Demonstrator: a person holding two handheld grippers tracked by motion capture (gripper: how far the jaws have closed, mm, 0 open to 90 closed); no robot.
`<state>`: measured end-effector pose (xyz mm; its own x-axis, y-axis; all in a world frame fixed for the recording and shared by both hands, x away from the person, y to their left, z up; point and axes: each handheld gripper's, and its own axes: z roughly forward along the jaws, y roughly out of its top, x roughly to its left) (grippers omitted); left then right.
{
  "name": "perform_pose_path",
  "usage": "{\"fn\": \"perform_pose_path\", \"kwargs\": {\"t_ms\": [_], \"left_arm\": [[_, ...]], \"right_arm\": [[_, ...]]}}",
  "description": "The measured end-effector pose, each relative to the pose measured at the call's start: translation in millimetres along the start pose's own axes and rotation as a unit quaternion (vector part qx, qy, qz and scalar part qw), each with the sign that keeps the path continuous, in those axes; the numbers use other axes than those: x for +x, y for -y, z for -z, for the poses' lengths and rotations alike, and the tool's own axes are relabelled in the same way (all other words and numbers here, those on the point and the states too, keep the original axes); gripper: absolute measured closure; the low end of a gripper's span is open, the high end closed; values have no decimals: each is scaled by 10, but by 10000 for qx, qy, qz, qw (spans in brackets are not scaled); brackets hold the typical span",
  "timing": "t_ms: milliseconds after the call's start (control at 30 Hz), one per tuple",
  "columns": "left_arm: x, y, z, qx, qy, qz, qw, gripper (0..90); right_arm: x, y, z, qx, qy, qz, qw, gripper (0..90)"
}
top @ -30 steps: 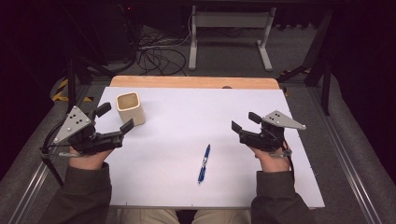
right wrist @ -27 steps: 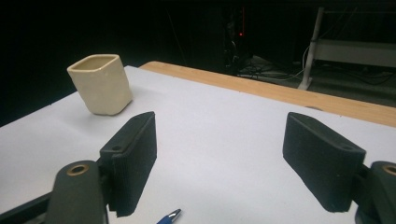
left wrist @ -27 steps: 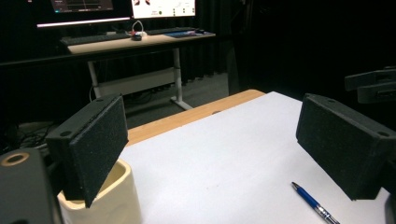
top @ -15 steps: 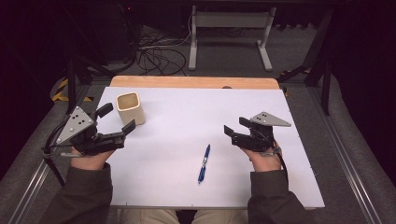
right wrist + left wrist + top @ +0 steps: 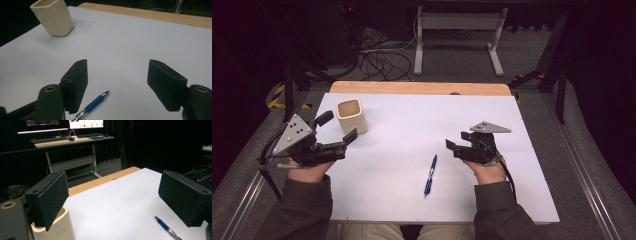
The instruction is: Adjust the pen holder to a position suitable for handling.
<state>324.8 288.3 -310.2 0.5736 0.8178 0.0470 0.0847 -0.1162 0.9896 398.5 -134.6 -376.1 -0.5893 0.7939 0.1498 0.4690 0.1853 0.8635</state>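
Closing in on the blue pen (image 5: 430, 175) near the tabletop's front edge, right gripper (image 5: 456, 148) jaws narrowing, nothing between yet; next, straddling and pinching the barrel.

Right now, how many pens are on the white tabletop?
1: a blue ballpoint pen lies on the white tabletop, just left of the right gripper, well apart from the cream square cup.

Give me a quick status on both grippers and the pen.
Left gripper open beside the cup. Right gripper open, jaws just been closing, nothing between them. Blue pen lies untouched on the table. Nothing blocks it.
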Motion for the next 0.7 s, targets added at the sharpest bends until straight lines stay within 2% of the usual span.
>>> {"fn": "perform_pose_path", "kwargs": {"t_ms": [133,700], "left_arm": [[2,3,1,10,-2,1,10000,102],[6,4,21,-21,-39,53,10000,102]], "right_arm": [[10,22,-62,150,-77,-80,9998,357],[87,120,-305,678,-188,-89,9975,399]]}}
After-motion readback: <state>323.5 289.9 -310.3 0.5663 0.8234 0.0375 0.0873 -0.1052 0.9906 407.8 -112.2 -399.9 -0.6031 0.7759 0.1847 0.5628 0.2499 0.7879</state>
